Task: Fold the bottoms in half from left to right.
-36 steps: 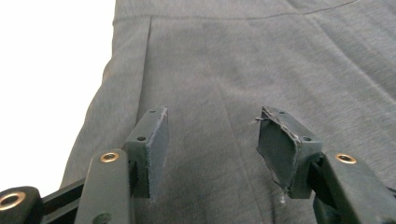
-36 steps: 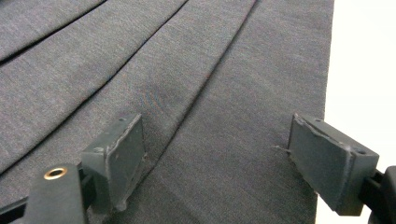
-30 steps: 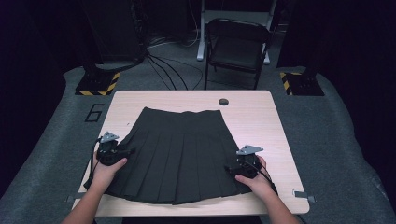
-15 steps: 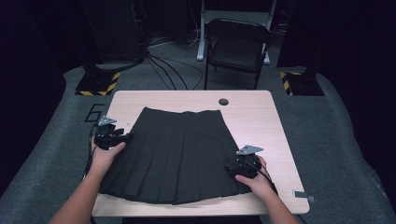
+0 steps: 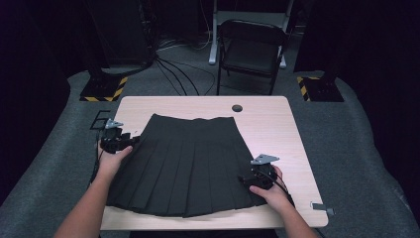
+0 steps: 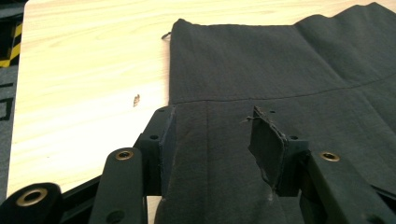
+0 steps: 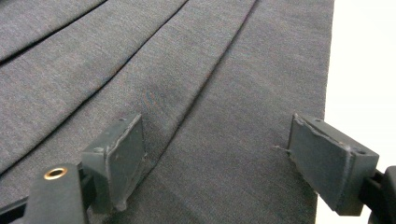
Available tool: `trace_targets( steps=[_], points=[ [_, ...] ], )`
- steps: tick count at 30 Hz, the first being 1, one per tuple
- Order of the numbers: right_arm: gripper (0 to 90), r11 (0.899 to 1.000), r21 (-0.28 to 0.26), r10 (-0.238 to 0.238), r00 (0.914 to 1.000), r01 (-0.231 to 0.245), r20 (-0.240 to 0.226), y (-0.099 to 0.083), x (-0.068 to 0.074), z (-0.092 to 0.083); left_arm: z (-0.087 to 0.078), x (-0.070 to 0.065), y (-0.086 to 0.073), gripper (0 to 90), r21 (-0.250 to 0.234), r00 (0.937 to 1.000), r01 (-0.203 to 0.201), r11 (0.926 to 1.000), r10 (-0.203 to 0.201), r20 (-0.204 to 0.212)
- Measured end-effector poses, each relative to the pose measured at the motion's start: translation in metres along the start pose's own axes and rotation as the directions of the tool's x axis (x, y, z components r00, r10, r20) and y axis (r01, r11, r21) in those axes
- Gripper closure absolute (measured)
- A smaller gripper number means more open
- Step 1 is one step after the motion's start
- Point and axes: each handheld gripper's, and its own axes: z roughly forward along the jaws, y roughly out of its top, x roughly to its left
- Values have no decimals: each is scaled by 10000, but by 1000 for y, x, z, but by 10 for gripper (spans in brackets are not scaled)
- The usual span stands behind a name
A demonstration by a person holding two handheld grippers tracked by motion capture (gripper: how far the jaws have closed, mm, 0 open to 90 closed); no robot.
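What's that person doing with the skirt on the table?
A person is working on a dark pleated skirt spread flat on a wooden table, with a pair of tongs in each hand. The left tongs are at the skirt's left edge near the waistband, and their jaws have just been closing a little, with cloth between them but not pinched. The right tongs sit open over the skirt's right side near the hem. Nothing is lifted or folded yet.

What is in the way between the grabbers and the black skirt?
Nothing visible. The skirt lies flat on the table. The left gripper is right over the skirt's edge with its jaws apart, cloth between them. The right gripper is open over the pleats near the other edge.
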Motion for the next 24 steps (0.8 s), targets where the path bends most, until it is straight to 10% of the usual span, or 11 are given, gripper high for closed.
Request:
trace_targets(
  steps=[24],
  points=[
    [182, 10000, -15, 54, 10000, -54, -22, 0, 0, 0, 44, 15, -11, 500, 515, 9952, 228, 9984, -178, -967]
  ],
)
